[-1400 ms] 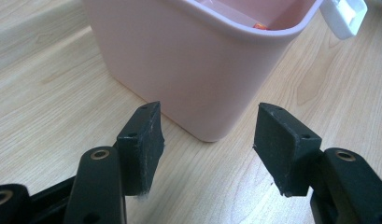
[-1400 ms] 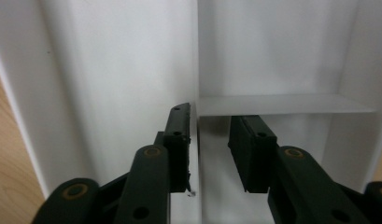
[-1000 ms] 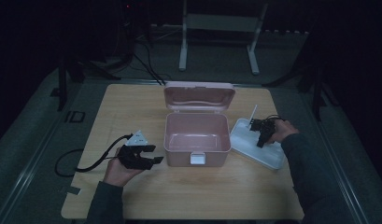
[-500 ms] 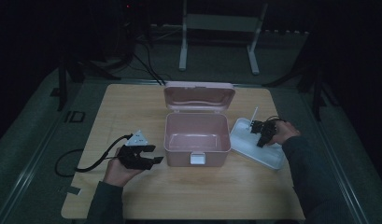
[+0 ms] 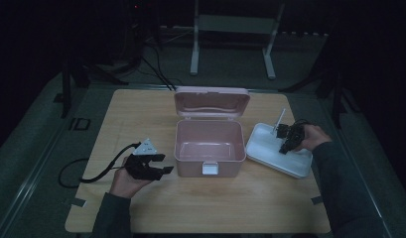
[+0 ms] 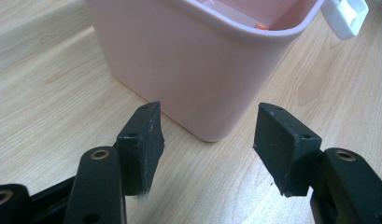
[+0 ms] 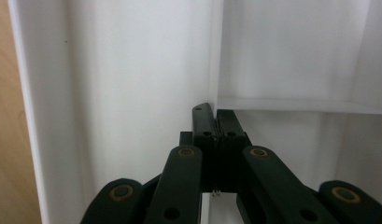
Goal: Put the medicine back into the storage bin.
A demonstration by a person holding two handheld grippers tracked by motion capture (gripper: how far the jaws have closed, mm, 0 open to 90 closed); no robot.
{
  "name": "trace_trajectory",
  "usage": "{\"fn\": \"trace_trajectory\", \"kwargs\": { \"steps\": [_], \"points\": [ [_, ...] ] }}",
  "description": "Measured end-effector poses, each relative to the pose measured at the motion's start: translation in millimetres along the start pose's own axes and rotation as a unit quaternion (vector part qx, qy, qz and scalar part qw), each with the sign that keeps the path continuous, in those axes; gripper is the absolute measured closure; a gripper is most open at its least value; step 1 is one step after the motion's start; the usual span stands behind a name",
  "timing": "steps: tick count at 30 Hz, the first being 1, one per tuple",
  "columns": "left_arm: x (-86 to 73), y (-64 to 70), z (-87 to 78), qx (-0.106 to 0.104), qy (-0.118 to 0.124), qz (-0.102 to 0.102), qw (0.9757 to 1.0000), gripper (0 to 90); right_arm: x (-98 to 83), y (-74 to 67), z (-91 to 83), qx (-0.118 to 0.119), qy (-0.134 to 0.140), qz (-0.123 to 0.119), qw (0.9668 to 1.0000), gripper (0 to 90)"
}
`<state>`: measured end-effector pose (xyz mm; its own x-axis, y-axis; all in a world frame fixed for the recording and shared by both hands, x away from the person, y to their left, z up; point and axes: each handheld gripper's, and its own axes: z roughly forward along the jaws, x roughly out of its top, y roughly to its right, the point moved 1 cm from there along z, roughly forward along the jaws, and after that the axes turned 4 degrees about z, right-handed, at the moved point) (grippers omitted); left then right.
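2 tongs are working here. The right gripper [image 5: 286,145] is hanging over the white tray [image 5: 295,167], jaws pinched tight on what seems a thin white stick [image 5: 280,119]. The left gripper [image 5: 162,167] is waiting wide and empty beside the open pink box [image 5: 208,144]. The pick-up is looking finished; the next move is calling for a carry left to the box. The wooden table [image 5: 230,208] is sitting in a dark room.
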<state>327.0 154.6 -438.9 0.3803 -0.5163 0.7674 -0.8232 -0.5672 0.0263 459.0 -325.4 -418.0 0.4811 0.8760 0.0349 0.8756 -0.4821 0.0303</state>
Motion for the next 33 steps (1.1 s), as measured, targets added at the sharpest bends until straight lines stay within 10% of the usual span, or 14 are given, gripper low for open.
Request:
{"fn": "trace_trajectory", "kwargs": {
  "steps": [23, 33],
  "points": [
    [-0.2, 0.5, 1.9, -0.002, -0.001, -0.001, 1.0, 41.5, 2.9, -36.1, -111.2, -0.016, 0.069, -0.1, 0.9924, 90.0],
    [-0.2, -0.4, 0.4, 0.0, -0.001, 0.0, 1.0, 41.5, 38.0, -58.5, -109.7, 0.019, 0.1, -0.158, 0.9822, 90.0]
  ]
}}
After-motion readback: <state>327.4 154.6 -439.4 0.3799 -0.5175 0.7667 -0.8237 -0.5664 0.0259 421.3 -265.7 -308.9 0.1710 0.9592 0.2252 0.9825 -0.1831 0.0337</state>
